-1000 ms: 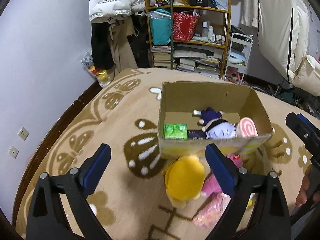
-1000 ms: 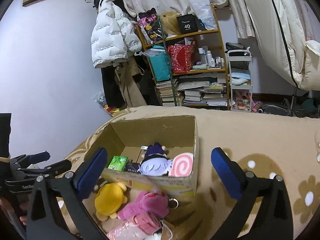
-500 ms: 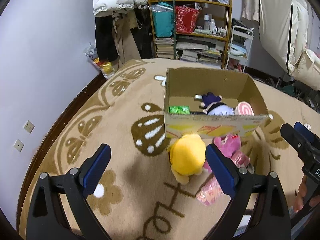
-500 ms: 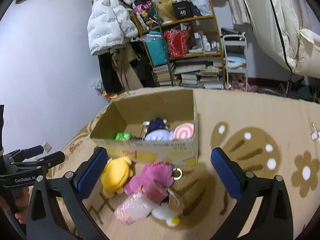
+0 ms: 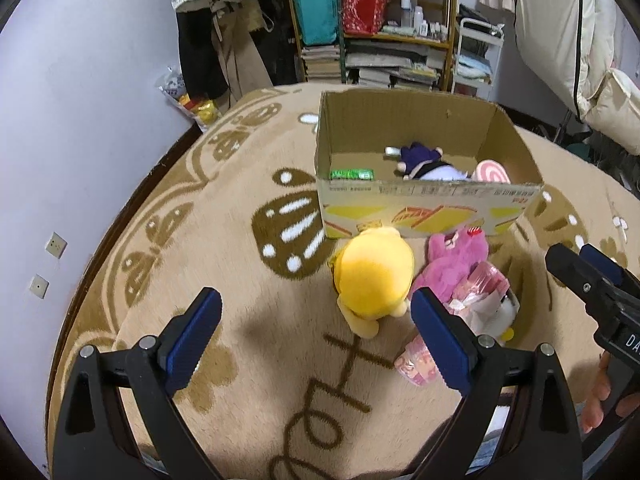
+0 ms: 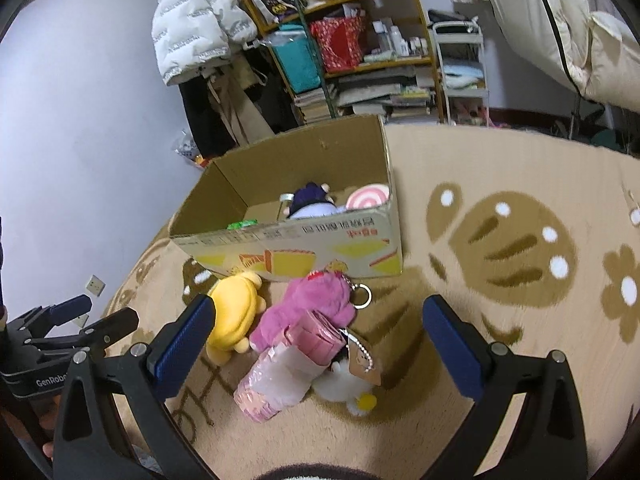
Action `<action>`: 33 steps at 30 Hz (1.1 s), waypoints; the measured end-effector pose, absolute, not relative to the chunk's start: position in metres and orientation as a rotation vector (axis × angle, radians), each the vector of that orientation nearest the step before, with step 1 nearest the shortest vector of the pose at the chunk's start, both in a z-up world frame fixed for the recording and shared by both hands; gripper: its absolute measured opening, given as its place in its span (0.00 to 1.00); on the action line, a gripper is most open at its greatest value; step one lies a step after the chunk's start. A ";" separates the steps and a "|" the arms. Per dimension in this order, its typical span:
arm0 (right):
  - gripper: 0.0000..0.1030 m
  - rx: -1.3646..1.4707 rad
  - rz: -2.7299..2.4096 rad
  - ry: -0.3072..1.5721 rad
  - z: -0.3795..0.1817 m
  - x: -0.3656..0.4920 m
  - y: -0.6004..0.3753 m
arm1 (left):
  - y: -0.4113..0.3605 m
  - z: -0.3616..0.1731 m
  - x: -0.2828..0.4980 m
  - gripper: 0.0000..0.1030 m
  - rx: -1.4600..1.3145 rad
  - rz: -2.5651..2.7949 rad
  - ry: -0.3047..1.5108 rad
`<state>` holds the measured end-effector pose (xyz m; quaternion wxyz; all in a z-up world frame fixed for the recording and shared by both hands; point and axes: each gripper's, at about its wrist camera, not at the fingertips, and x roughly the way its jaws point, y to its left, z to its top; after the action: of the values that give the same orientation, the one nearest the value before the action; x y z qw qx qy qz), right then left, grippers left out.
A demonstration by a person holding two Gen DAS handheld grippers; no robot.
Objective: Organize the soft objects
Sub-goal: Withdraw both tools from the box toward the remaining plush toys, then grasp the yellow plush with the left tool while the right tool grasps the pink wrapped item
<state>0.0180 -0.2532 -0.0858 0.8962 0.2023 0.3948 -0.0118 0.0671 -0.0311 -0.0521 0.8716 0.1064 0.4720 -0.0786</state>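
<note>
A cardboard box (image 5: 424,208) (image 6: 304,244) stands open on the carpet. Inside lie a purple plush doll (image 5: 424,162) (image 6: 310,202), a pink swirl plush (image 5: 494,170) (image 6: 368,197) and a green pack (image 5: 351,174) (image 6: 242,224). In front of the box lie a yellow plush (image 5: 374,276) (image 6: 232,314), a pink plush (image 5: 452,264) (image 6: 308,304), a pink wrapped packet (image 5: 472,300) (image 6: 280,372) and a small white plush (image 6: 344,384). My left gripper (image 5: 316,336) is open and empty, just short of the yellow plush. My right gripper (image 6: 320,344) is open and empty above the pile.
A beige patterned carpet (image 5: 224,248) covers the floor. A cluttered wooden shelf (image 5: 376,28) and hanging coats (image 6: 196,28) stand behind the box. A white cart (image 6: 460,68) is beside the shelf. The wall (image 5: 60,120) runs along the left.
Both grippers have pulled back and up from the box, so the toys on the carpet in front of it now show fully. Both stay open and empty.
</note>
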 end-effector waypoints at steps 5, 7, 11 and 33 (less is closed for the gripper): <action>1.00 0.425 -0.030 0.862 -0.099 0.025 -0.252 | -0.033 -0.067 0.075 0.92 0.219 -0.162 1.034; 1.00 0.432 -0.027 0.876 -0.104 0.029 -0.250 | -0.035 -0.073 0.078 0.92 0.221 -0.160 1.050; 1.00 0.427 -0.029 0.894 -0.110 0.035 -0.247 | -0.038 -0.083 0.081 0.92 0.219 -0.174 1.082; 1.00 0.464 -0.025 0.971 -0.134 0.051 -0.243 | -0.038 -0.112 0.111 0.92 0.206 -0.162 1.151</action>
<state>0.0515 -0.2434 -0.1339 0.8585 0.2211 0.4626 -0.0119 0.1113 -0.0381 -0.1125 0.8308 0.0970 0.5427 -0.0763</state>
